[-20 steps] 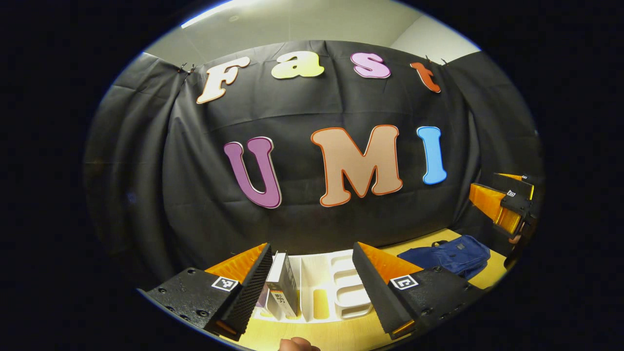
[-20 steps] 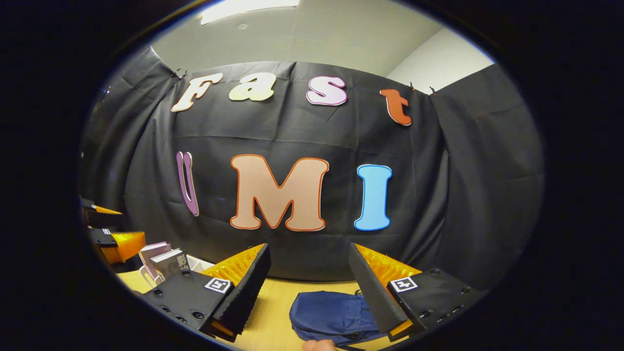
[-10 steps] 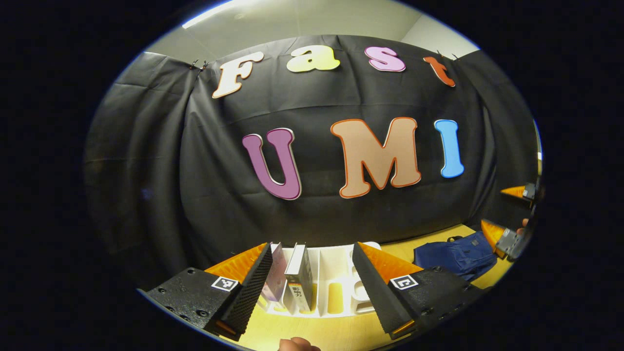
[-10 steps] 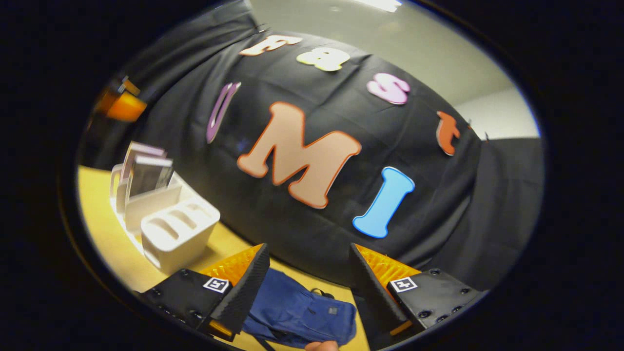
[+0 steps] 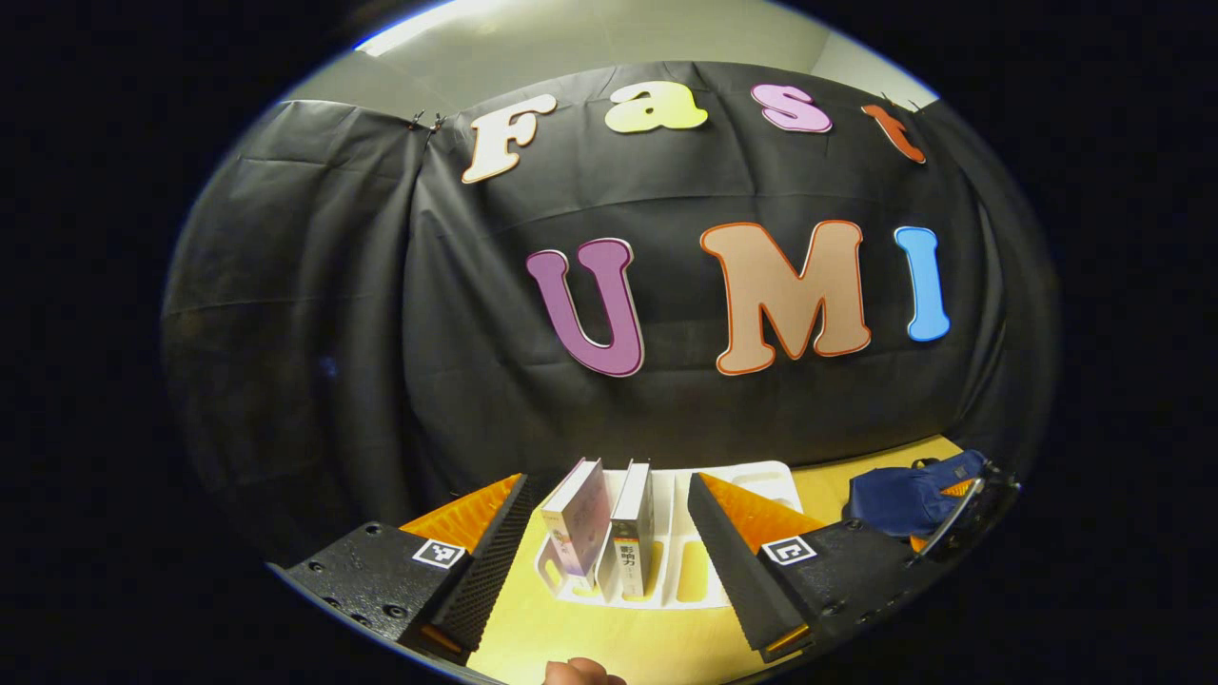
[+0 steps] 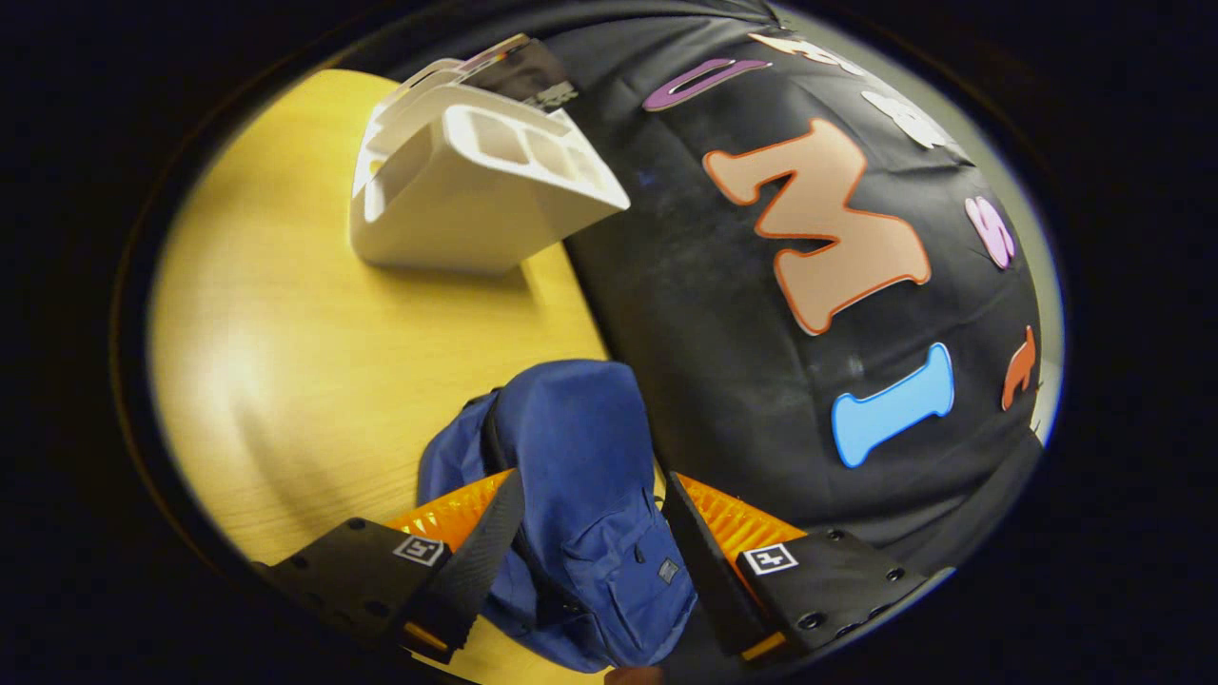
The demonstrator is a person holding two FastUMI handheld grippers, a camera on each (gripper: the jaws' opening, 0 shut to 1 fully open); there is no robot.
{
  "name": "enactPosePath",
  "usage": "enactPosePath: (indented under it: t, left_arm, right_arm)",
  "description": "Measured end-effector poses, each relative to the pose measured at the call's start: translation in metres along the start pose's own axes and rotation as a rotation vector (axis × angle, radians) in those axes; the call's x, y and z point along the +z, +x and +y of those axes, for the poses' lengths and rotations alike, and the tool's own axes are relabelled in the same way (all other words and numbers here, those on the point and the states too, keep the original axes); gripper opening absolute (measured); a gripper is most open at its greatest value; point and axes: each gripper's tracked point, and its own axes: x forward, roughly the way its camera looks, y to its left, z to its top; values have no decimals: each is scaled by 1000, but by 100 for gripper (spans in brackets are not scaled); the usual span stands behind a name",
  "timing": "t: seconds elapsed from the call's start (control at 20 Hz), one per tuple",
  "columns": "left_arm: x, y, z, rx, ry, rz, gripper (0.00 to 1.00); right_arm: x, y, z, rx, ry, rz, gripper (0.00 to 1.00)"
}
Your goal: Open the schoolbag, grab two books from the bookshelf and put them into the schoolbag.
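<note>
In the left gripper view my left gripper (image 5: pixel 609 480) stands open above the table, facing the white bookshelf (image 5: pixel 752 476). Two books stand upright in its left slots, a pale one (image 5: pixel 576 518) and a white-spined one (image 5: pixel 633 528). The blue schoolbag (image 5: pixel 899 497) lies flat to the right of the shelf. In the right gripper view my right gripper (image 6: pixel 592 485) is open and tilted down over the schoolbag (image 6: pixel 571 447), whose upper part lies between the fingers. I cannot tell whether they touch it. The bookshelf (image 6: pixel 457 209) with its books (image 6: pixel 519 71) sits farther off.
The yellow wooden table (image 6: pixel 285 333) has bare room left of the schoolbag and in front of the bookshelf. The black cloth wall runs close behind the shelf and the bag. A fingertip of the holding hand (image 5: pixel 576 671) shows at the bottom edge.
My right gripper has rolled and dropped down over the schoolbag, which now lies between its fingers. My left gripper has turned left, so the shelf and books sit centred between its fingers.
</note>
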Motion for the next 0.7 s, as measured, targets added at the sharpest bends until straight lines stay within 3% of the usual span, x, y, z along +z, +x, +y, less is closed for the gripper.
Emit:
enactPosePath:
  t: [0.05,0.15,0.2,0.25,0.3,0.4,0.45,0.55,0.7]
  left_arm:
    - [0,0,3,7,2,2,100]
    - [-2,-3,5,13,3,7,100]
    - [-2,-4,4,16,2,11,100]
    - [-4,-5,6,19,1,15,96]
    - [-5,-6,7,23,1,19,96]
    - [-4,-9,10,32,1,19,96]
    - [-4,-9,11,33,1,19,96]
    - [-6,-10,8,29,-4,26,100]
    - [-8,-11,6,26,-7,30,96]
  right_arm:
    - [-6,7,5,12,-6,15,87]
    - [-14,22,12,28,-22,45,87]
    - [-16,30,16,35,-33,59,97]
    - [-19,36,21,44,-44,74,97]
    - [-22,42,26,52,-53,83,87]
    - [-20,51,27,53,-72,79,87]
    - [-19,54,29,58,-73,77,97]
    - [-23,57,37,102,-56,105,82]
    - [-30,63,54,181,-14,164,54]
